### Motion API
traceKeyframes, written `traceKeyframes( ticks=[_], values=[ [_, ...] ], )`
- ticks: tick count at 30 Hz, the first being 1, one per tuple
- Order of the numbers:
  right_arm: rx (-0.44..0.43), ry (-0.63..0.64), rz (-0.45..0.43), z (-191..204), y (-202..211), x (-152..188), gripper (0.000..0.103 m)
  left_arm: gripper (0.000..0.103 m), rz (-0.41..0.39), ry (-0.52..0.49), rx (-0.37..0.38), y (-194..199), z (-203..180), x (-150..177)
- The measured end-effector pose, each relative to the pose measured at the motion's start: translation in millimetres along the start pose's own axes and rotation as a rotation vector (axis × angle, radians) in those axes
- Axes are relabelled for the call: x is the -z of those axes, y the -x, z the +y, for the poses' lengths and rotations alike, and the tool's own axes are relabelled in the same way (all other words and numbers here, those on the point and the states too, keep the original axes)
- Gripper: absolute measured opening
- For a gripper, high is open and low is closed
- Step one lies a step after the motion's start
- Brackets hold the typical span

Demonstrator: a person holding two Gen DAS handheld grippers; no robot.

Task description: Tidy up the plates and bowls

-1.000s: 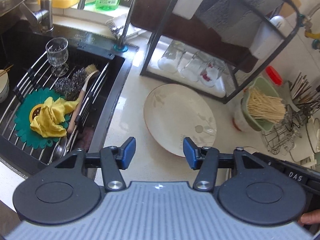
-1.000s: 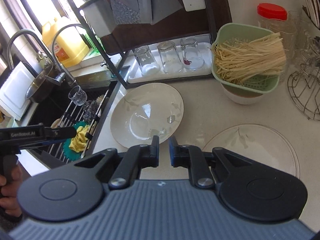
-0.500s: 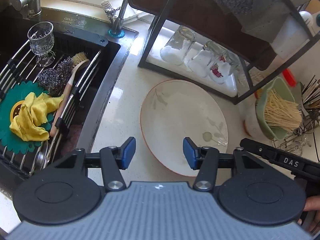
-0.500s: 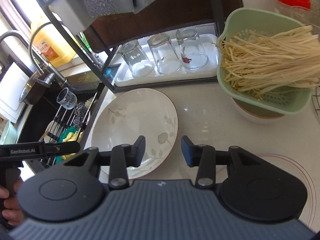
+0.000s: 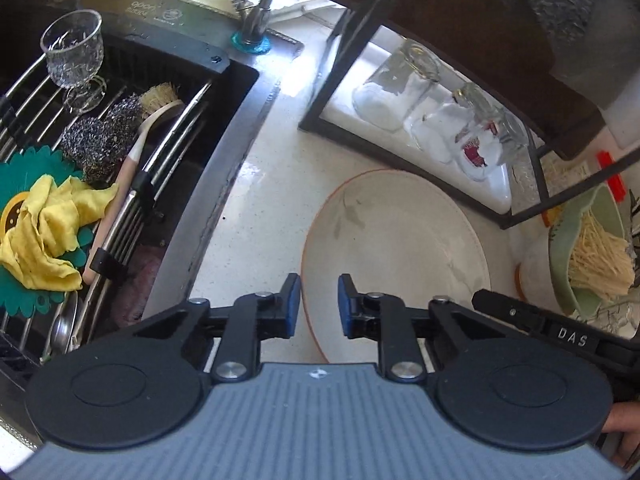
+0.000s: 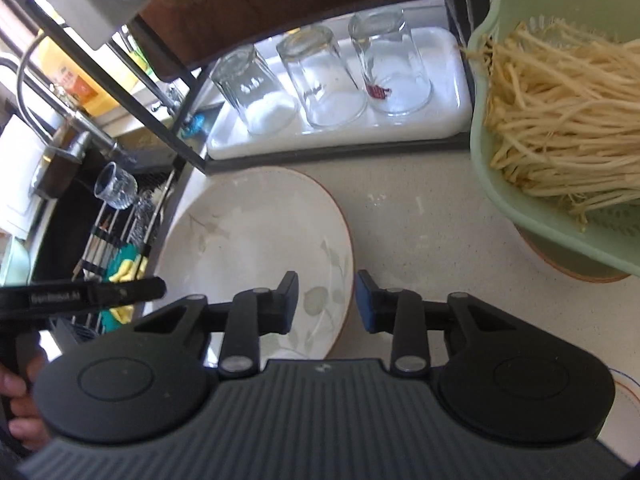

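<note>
Countertop, both grippers closing, unclamped, astride plate rim

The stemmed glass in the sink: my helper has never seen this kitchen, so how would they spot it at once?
Start at the black sink left of the counter. On its wire rack, at the far end by the tap, stands the stemmed glass, upright. It has a foot and cut pattern; the plain tumblers sit upside down on a white tray.

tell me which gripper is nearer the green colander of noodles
Right. The right gripper straddles the plate's colander-side rim; the left gripper straddles its sink-side rim, farther from the green colander.
</note>
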State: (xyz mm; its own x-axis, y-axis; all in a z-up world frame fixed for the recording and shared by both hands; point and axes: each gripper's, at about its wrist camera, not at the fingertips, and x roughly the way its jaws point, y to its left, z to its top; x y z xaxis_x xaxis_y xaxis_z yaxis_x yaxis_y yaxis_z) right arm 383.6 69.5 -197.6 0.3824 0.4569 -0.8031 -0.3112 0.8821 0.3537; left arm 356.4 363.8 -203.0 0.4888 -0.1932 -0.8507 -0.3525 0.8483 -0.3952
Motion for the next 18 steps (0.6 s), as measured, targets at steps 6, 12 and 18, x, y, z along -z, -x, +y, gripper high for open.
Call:
traceKeyframes(
  ticks=[6, 12, 18],
  values=[
    [-0.011, -0.027, 0.016, -7.8, -9.0, -6.2, 0.022, 0.017, 0.008, 0.032, 0.010, -9.3, 9.2, -8.2],
    [-0.020, -0.012, 0.015, -12.5, -11.2, -9.2, 0.017, 0.016, 0.013, 0.028, 0.036, -15.2, 9.2, -11.3],
    [-0.035, 0.011, 0.000, -13.7, -17.3, -12.2, 0.015, 0.016, 0.017, 0.032, 0.039, -25.3, 8.9, -16.6]
  ],
)
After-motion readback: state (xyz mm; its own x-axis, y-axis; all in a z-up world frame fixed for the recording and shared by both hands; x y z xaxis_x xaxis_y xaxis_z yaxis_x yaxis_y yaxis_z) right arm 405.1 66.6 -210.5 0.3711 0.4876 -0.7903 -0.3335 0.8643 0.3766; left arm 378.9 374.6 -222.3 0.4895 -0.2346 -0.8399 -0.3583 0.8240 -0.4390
